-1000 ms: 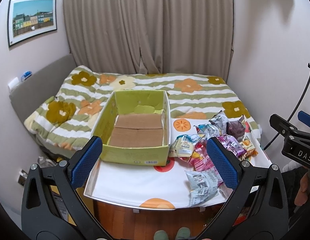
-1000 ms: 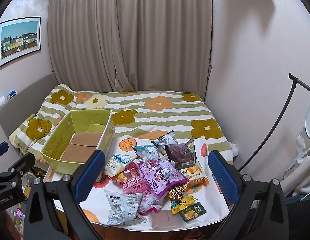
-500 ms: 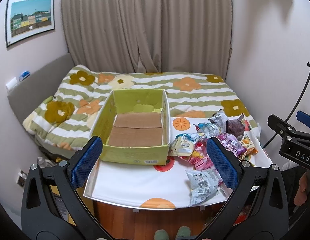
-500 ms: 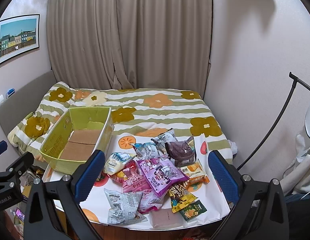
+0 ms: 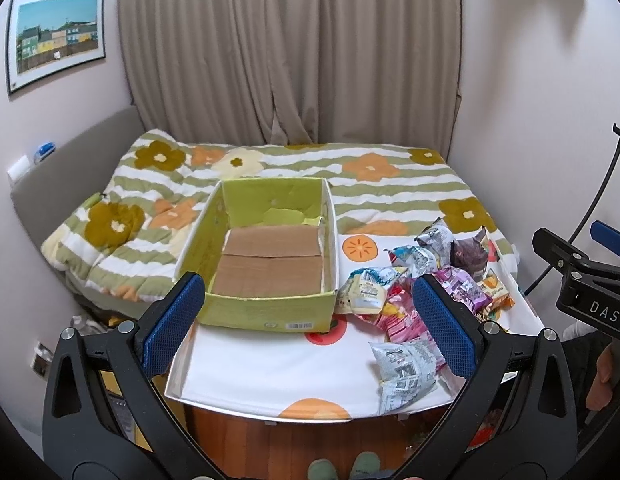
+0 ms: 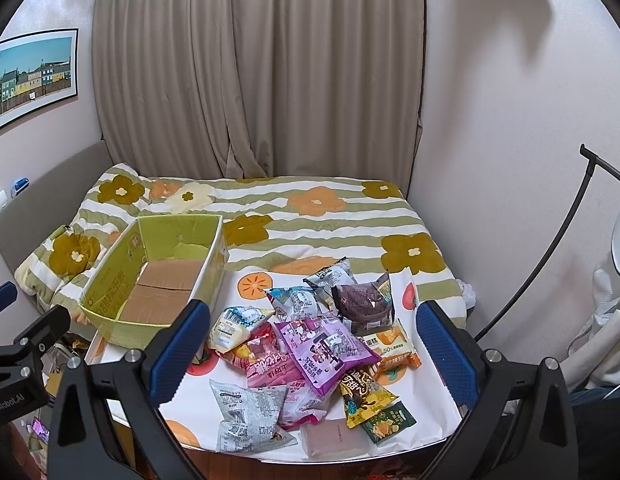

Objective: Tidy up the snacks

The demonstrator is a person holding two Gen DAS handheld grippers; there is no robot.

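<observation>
Left claw [image 5: 310,320] spread wide, nothing between its blue pads, hanging above the near edge of the bench [image 5: 270,376]. Right claw [image 6: 314,344] also released, empty, held over the snack pile [image 6: 310,352]. Both clear of everything below.

One green cardboard box [image 5: 270,256] on the bench's left half, open top, only brown flaps inside; its far end reaches the bed [image 5: 350,184] edge. Bare white cloth in front of the box and between box and pile, so open room there.

Snacks all on the right half, loosely heaped, about twelve packets: one grey-white packet [image 6: 250,412] nearest the front edge, one flat pink-brown bar [image 6: 336,438] right at the front rim, one green packet [image 6: 386,426] beside it, one purple bag [image 6: 326,350] on top of pink ones, one dark brown bag [image 6: 364,304] at the back, one orange packet [image 6: 392,346] near the right edge. Exact count unsure, some overlap.
</observation>
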